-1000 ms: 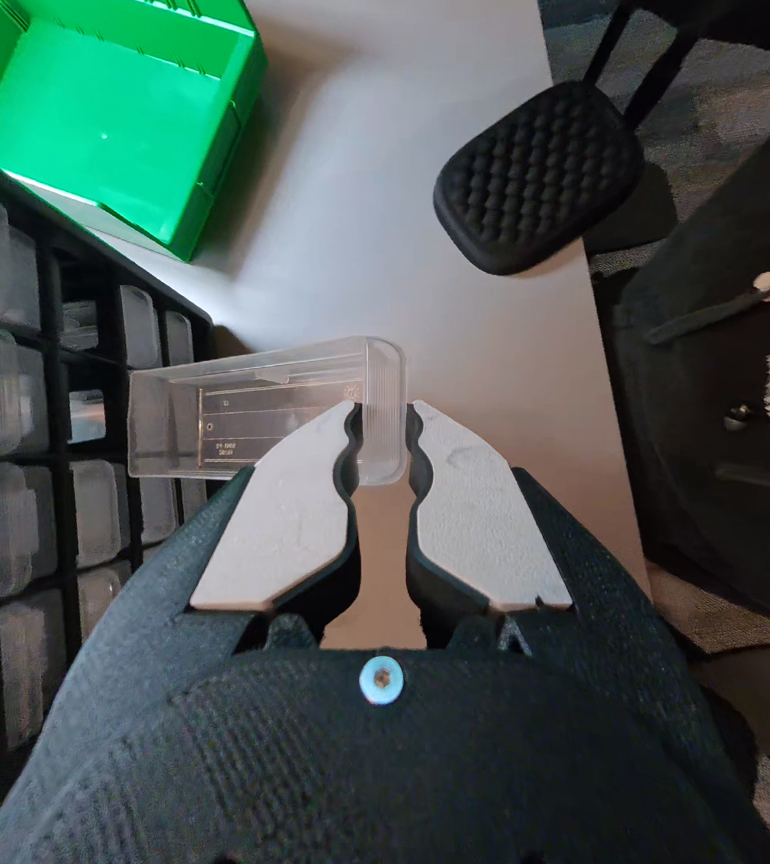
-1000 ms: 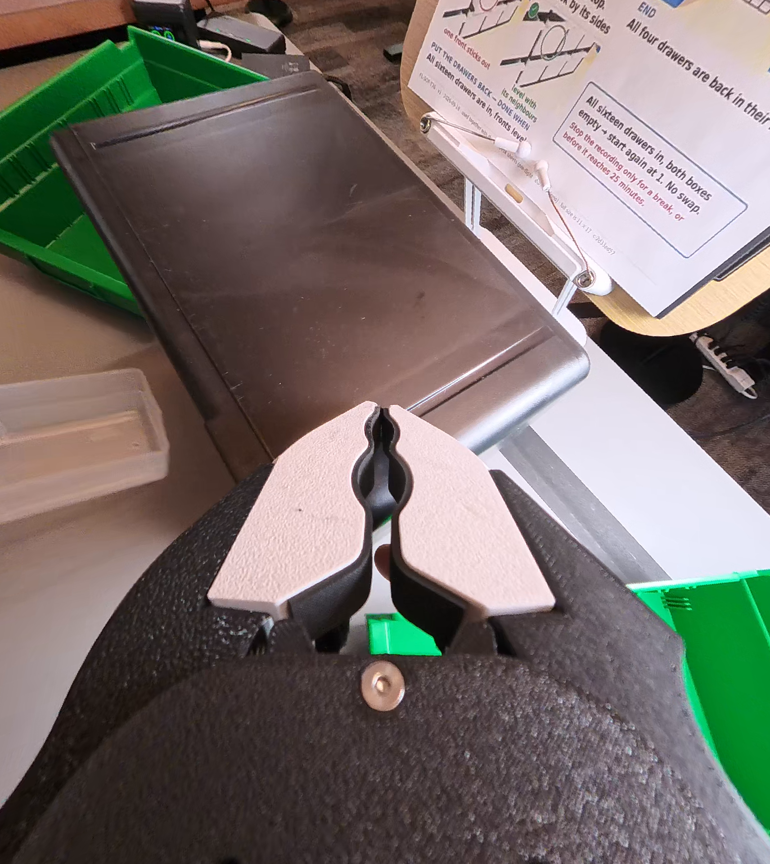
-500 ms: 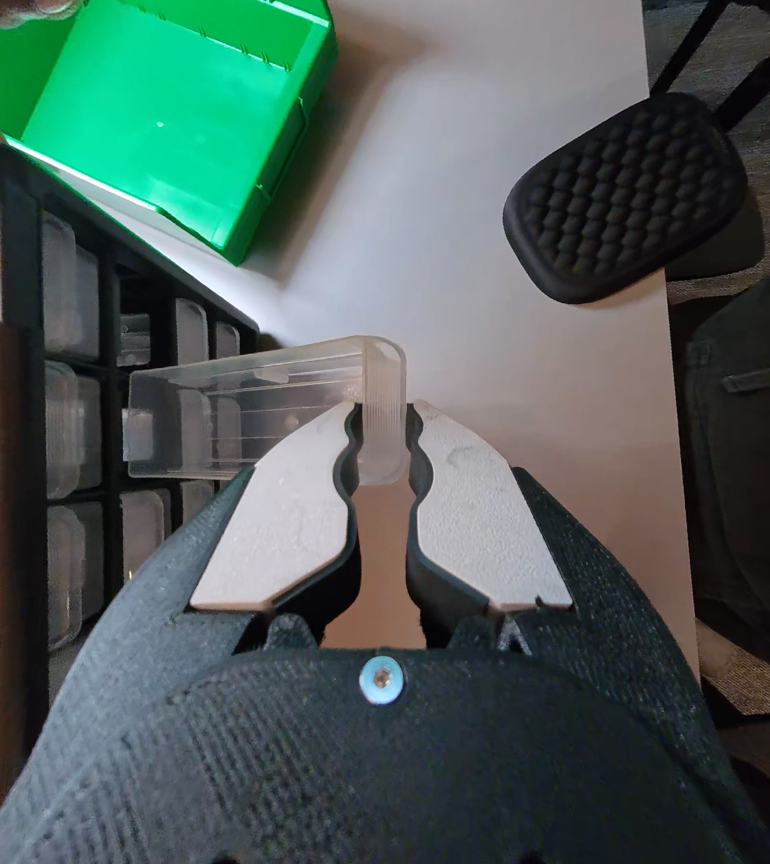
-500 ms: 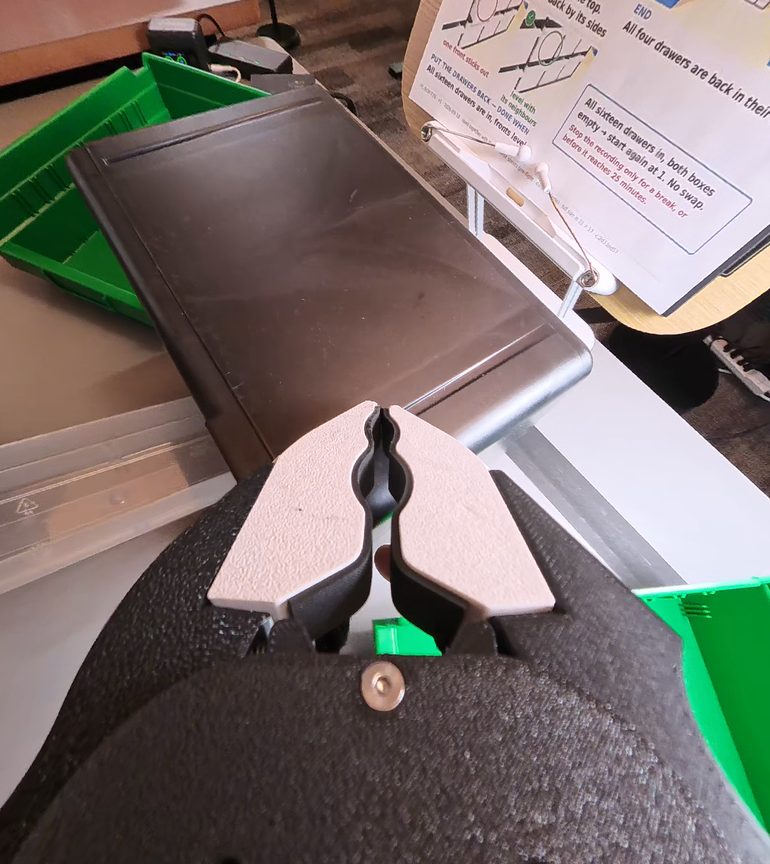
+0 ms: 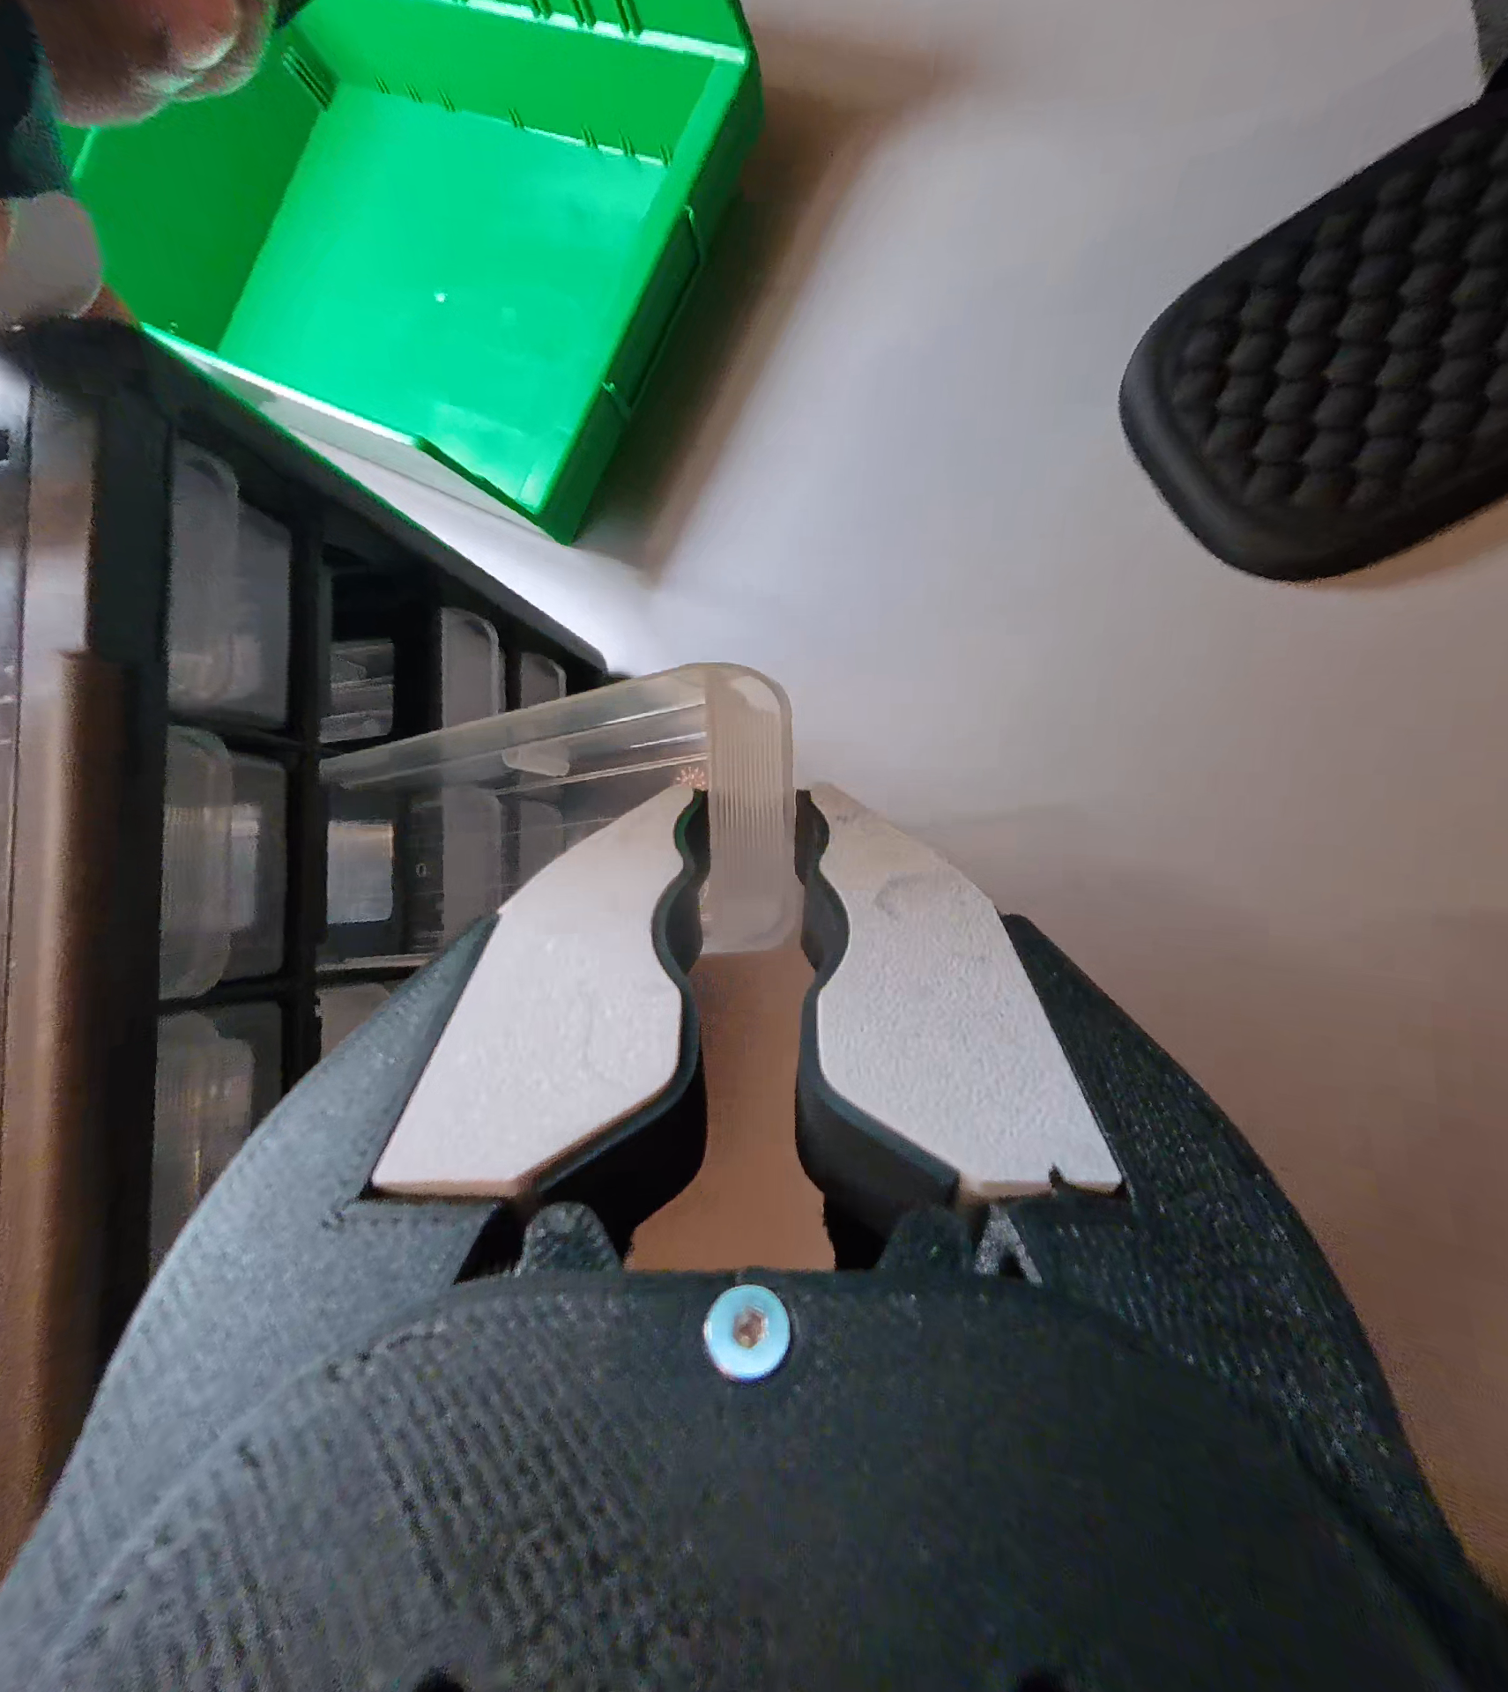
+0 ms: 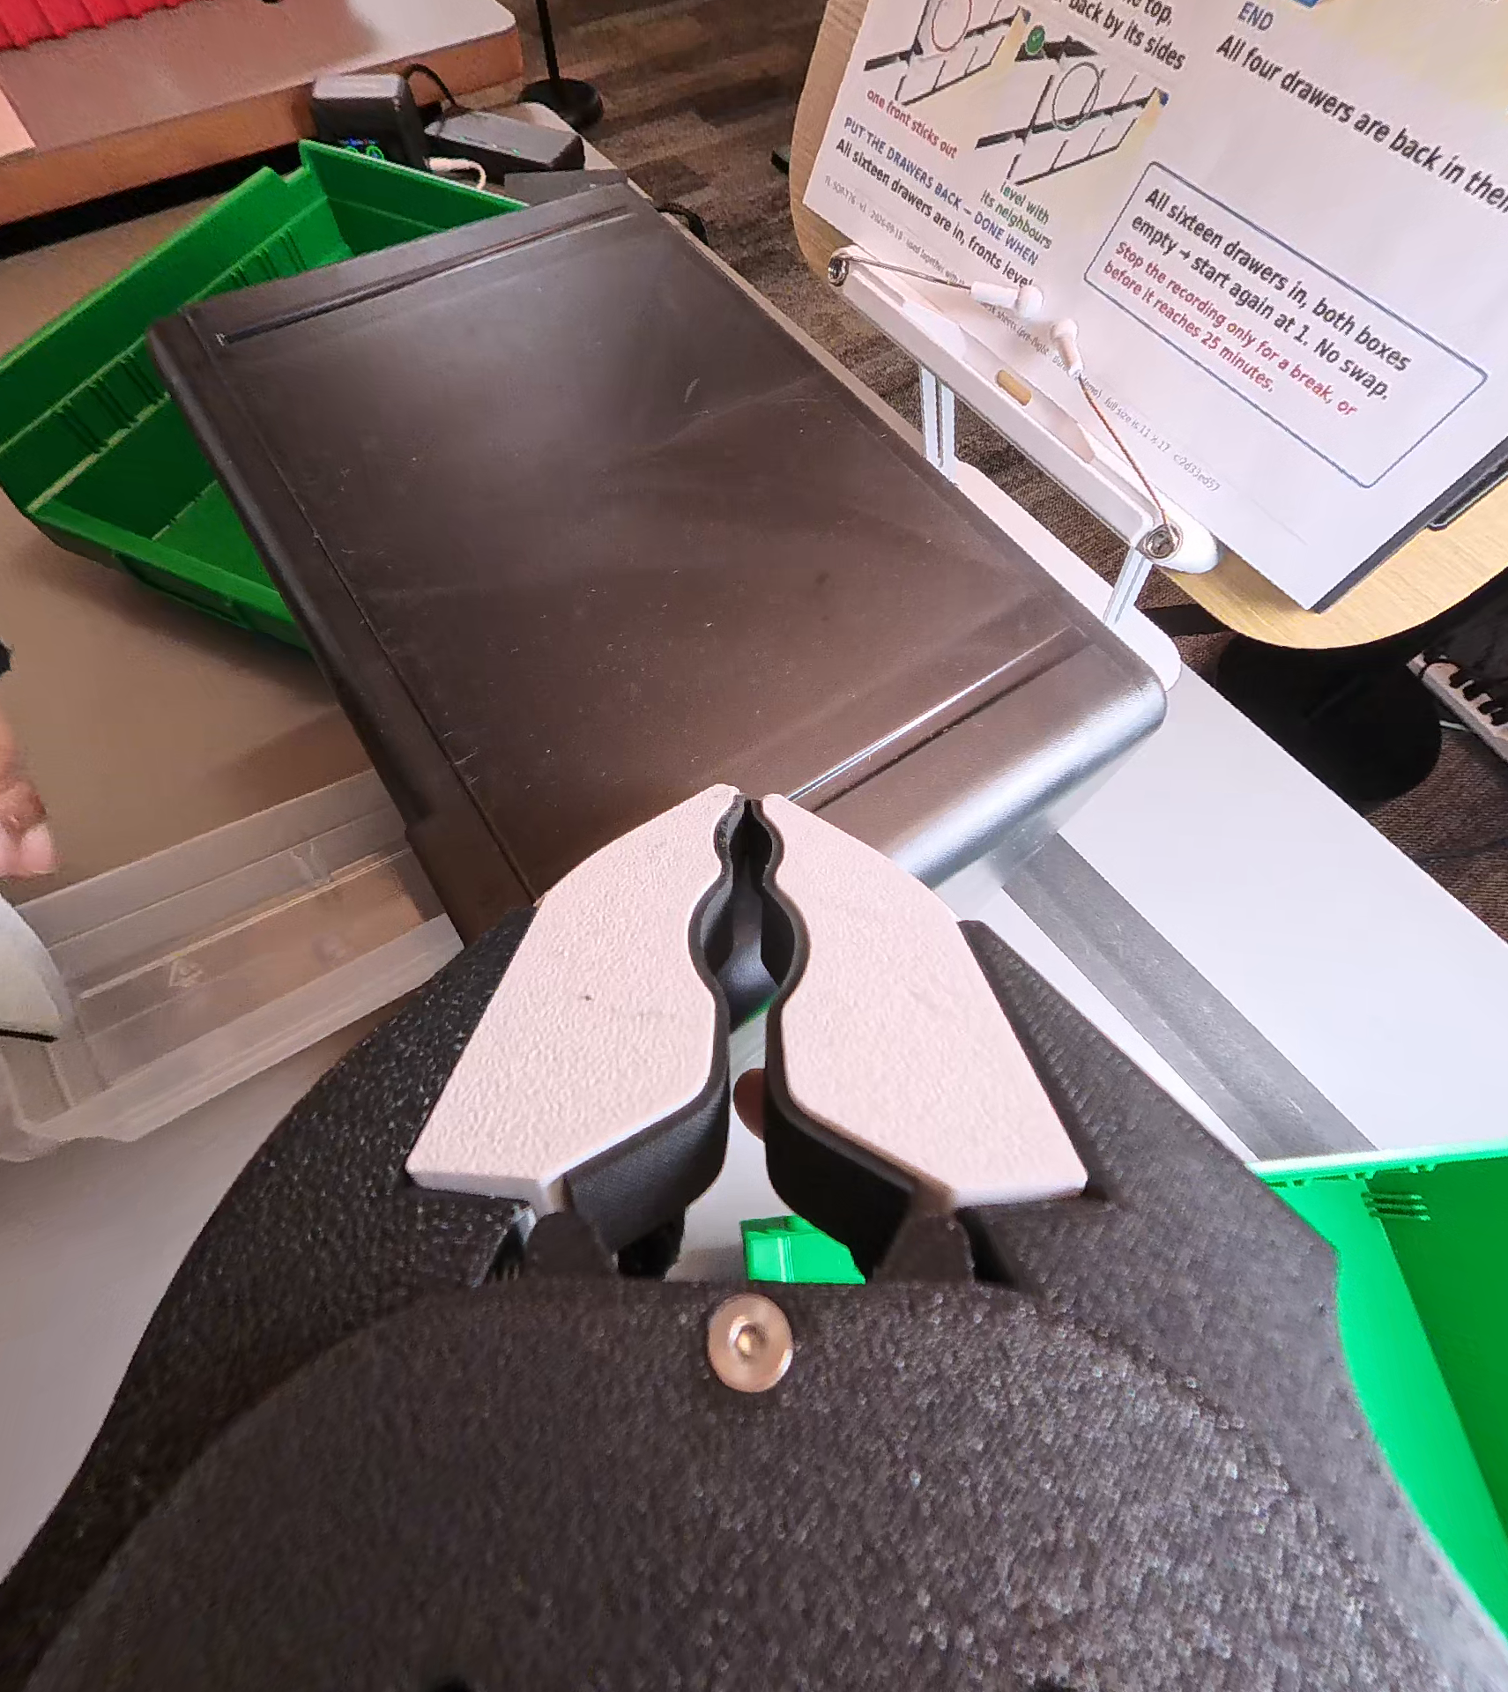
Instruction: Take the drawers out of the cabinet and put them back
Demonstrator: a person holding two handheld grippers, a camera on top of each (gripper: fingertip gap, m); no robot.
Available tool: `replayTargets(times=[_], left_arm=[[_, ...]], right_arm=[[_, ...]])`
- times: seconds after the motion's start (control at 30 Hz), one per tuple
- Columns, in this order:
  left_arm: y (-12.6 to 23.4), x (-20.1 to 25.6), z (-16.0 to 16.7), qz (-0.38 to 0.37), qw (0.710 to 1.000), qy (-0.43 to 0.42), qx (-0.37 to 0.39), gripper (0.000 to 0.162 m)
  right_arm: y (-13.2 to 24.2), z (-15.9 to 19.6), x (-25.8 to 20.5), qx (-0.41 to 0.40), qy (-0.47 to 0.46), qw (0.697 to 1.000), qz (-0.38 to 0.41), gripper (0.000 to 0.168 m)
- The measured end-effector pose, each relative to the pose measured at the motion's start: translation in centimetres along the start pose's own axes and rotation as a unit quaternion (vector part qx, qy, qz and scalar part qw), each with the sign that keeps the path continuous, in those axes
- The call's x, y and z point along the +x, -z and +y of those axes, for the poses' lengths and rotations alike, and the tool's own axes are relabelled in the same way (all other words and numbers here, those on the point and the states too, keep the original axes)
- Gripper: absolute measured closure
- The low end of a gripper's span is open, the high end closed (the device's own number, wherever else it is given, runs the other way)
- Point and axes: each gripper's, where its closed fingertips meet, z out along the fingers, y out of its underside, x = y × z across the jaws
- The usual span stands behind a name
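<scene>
Left wrist view: left gripper (image 5: 748,856) clamps ribbed clear-plastic drawer (image 5: 548,751) handle; right gripper (image 6: 748,824) closed, empty.

Green bin (image 5: 457,275), black chair armrest (image 5: 1373,339), instruction sheet (image 6: 1235,229) on stand.

Both wide-angle views are brightly and evenly lit, with straight edges bowing toward the frame borders, as along the black cabinet (image 6: 640,513) top, whose glossy surface carries a soft pale sheen at its lower right corner. In the left wrist view the green bin (image 5: 448,275) glows almost overexposed, with a white glare strip along its lower rim and a small specular dot on its floor, and a soft shadow falls on the table (image 5: 1052,641) beside it. Motion blur smears the hand (image 5: 136,46) in the upper left and the chair armrest (image 5: 1391,348) at upper right, while the cabinet side at the left edge is soft.
</scene>
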Motion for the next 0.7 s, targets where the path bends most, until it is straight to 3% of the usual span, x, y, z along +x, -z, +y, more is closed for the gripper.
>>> replayTargets(times=[0.03, 0.3, 0.5, 0.7], left_arm=[[-0.3, 0.0, 0.2, -0.008, 1.000, -0.013, -0.008, 0.144], [-2.1, -3.4, 3.4, -0.108, 0.993, -0.034, -0.041, 0.143], [-2.4, -7.9, 3.8, -0.209, 0.976, 0.043, 0.033, 0.137], [-1.9, -8.8, 4.4, -0.286, 0.952, 0.081, 0.080, 0.134]], right_arm=[[0.0, 0.0, 0.0, 0.000, -0.001, 1.000, -0.001, 0.168], [0.0, 0.0, 0.0, -0.003, 0.001, 1.000, 0.004, 0.168], [0.0, 0.0, 0.0, -0.003, -0.003, 1.000, 0.002, 0.168], [0.0, 0.0, 0.0, -0.007, -0.002, 1.000, 0.002, 0.168]])
